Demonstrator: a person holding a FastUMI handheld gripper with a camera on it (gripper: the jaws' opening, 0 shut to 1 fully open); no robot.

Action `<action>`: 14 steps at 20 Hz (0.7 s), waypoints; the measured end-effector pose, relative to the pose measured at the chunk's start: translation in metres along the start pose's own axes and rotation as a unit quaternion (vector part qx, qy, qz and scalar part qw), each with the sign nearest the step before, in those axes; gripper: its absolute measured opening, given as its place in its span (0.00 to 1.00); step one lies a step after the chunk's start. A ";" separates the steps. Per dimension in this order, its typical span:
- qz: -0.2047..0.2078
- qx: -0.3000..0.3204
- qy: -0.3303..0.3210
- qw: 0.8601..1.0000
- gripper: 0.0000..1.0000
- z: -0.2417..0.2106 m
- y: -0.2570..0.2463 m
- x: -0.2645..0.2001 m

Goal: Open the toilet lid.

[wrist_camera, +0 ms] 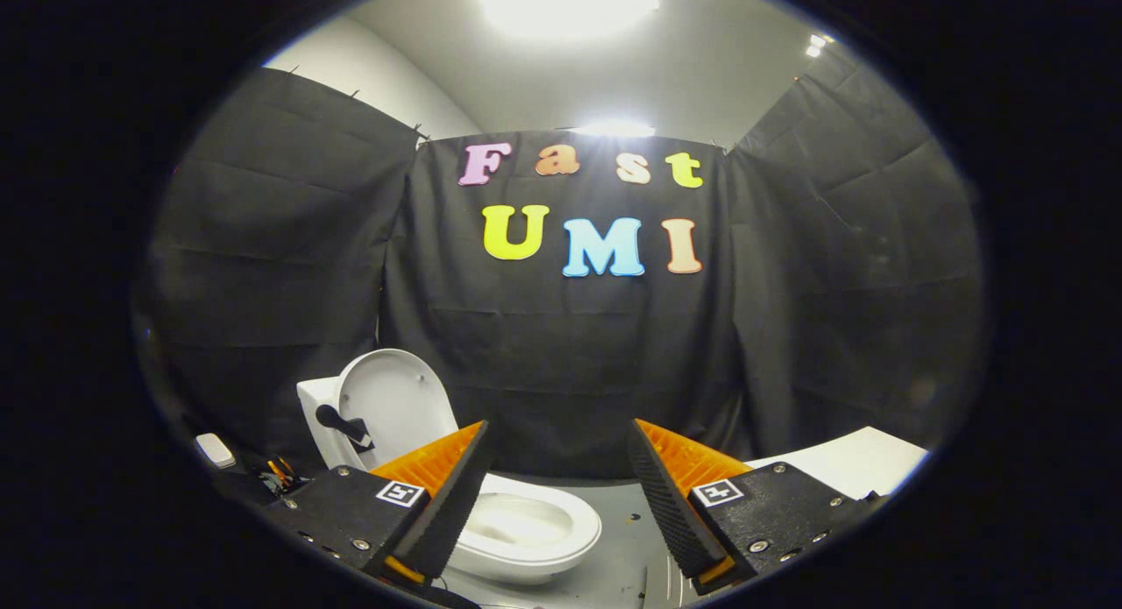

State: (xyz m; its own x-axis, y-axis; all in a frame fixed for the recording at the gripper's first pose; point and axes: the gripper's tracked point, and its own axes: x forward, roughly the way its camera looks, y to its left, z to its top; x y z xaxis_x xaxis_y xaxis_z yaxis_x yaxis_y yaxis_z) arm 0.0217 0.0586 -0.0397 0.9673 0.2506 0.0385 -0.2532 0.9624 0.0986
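A white toilet [526, 530] stands on the floor below and ahead of my fingers, toward the left one. Its lid [394, 403] is raised upright and leans back against the white tank [317, 416], which carries a dark handle piece [344, 427]. The bowl and seat rim lie exposed, partly hidden behind the left finger [447, 495]. My gripper [558, 486] is open, with a wide gap between the fingers and nothing held. It hangs above and in front of the bowl, apart from the lid.
Black cloth walls close the booth on three sides. A white surface [850, 460] lies to the right, beyond the right finger. Left of the toilet lie a small white box [215, 451] and a few small items [280, 473]. Grey floor [627, 539] shows between the fingers.
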 end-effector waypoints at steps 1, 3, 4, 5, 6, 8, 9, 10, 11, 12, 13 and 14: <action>0.014 -0.012 -0.006 1.000 0.95 0.004 0.009 0.000; 0.023 -0.040 -0.013 0.999 0.95 0.008 0.015 -0.005; 0.021 -0.053 -0.010 0.998 0.95 0.006 0.014 -0.006; 0.017 -0.060 -0.006 0.998 0.95 0.005 0.013 -0.007; 0.016 -0.061 -0.004 0.998 0.95 0.005 0.014 -0.008; 0.019 -0.054 -0.010 0.998 0.95 0.010 0.020 -0.009; 0.019 -0.051 -0.013 0.998 0.95 0.010 0.017 -0.009; 0.015 -0.050 -0.015 0.999 0.95 0.011 0.013 -0.010; 0.010 -0.051 -0.015 0.999 0.95 0.010 0.009 -0.011; 0.006 -0.053 -0.013 0.998 0.95 0.009 0.006 -0.012; 0.002 -0.054 -0.012 0.998 0.95 0.008 0.004 -0.012; -0.001 -0.053 -0.010 0.999 0.95 0.007 0.000 -0.011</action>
State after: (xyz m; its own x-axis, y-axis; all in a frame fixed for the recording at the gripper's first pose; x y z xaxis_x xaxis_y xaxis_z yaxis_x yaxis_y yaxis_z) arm 0.0107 0.0553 -0.0330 0.9673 0.2468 0.0589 -0.2469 0.9690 -0.0064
